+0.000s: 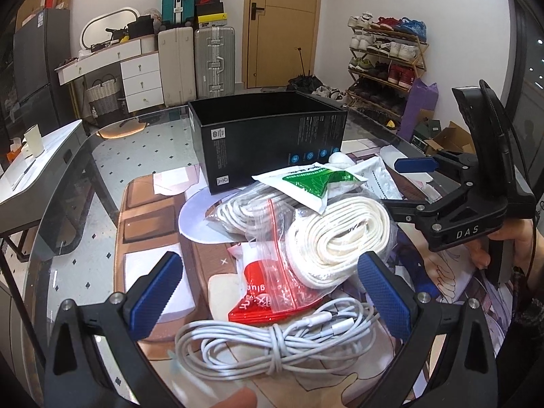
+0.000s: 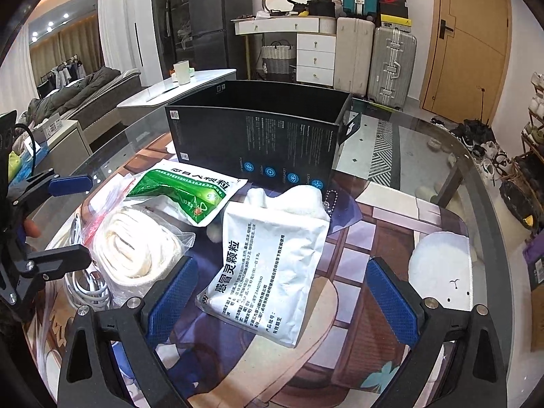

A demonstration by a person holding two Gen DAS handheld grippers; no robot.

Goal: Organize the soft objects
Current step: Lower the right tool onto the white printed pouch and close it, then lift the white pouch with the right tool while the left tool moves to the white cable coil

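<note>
Box (image 2: 258,136) appeared empty; pouches (image 2: 268,272), rope (image 1: 336,238) and cable (image 1: 272,340) lay before it. Both grippers (image 1: 272,289) (image 2: 282,302) stood wide, holding nothing.

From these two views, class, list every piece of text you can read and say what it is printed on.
"DAS": on the right gripper body.
"glue": on the red label in the zip bag.
"感冒灵颗粒": on the white sachet.
"10": on the green sachet; its heading is too distorted to read.
Black box fine print: too small.
Shoe boxes: blurred.
</note>
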